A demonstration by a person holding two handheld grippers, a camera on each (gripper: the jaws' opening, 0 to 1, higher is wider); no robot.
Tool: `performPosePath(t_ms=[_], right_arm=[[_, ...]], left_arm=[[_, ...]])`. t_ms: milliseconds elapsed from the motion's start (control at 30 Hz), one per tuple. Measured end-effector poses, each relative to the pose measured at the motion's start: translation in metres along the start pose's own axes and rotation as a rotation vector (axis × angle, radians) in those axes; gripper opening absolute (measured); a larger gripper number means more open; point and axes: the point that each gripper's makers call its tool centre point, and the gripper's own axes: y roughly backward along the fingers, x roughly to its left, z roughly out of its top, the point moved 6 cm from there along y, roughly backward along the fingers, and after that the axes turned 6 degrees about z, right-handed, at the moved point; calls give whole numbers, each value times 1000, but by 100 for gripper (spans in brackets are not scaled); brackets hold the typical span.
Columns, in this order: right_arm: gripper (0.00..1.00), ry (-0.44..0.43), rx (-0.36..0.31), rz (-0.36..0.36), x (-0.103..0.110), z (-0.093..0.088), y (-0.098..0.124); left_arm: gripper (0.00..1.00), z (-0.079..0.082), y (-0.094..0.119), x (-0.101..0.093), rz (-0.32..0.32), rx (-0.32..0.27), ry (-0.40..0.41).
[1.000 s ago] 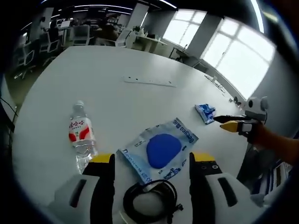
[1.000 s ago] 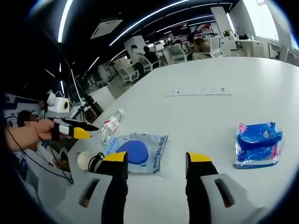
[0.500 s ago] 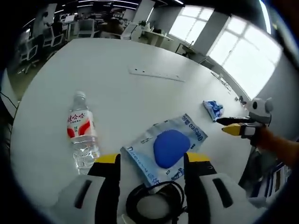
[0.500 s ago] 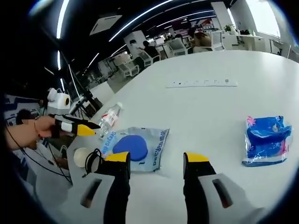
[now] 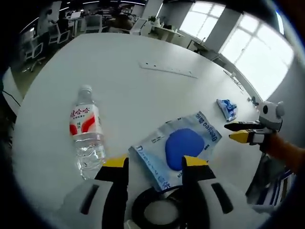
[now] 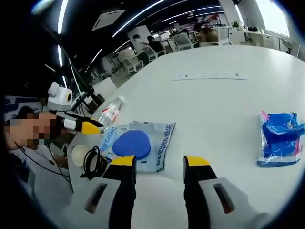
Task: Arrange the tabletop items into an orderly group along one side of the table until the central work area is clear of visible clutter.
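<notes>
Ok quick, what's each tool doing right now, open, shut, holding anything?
Left tool: open, holding nothing.
Right tool: open, holding nothing.

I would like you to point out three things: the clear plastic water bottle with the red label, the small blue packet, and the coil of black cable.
Clear plastic water bottle (image 5: 86, 131): left gripper view, on its red label.
Small blue packet (image 6: 280, 138): right gripper view, on its middle.
Coil of black cable (image 6: 93, 161): right gripper view, on the loop's strands.

Blue lettering on clear pouch (image 5: 178, 148), too distorted to read; red-white bottle (image 5: 87, 135) label characters illegible.
</notes>
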Motion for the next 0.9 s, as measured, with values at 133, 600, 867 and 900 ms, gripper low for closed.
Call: performPosePath(t_ms=[133, 600, 867, 900], right_arm=[[33, 0, 9, 4, -1, -2, -3], [25, -46, 36, -15, -9, -14, -11], [18, -59, 50, -6, -10, -20, -17], [17, -61, 52, -4, -10, -20, -18]], left_arm=[[38, 0, -6, 0, 21, 14, -2], [27, -8, -19, 3, 68, 71, 24], [24, -12, -26, 4, 68, 86, 39], [24, -13, -27, 4, 68, 91, 40]])
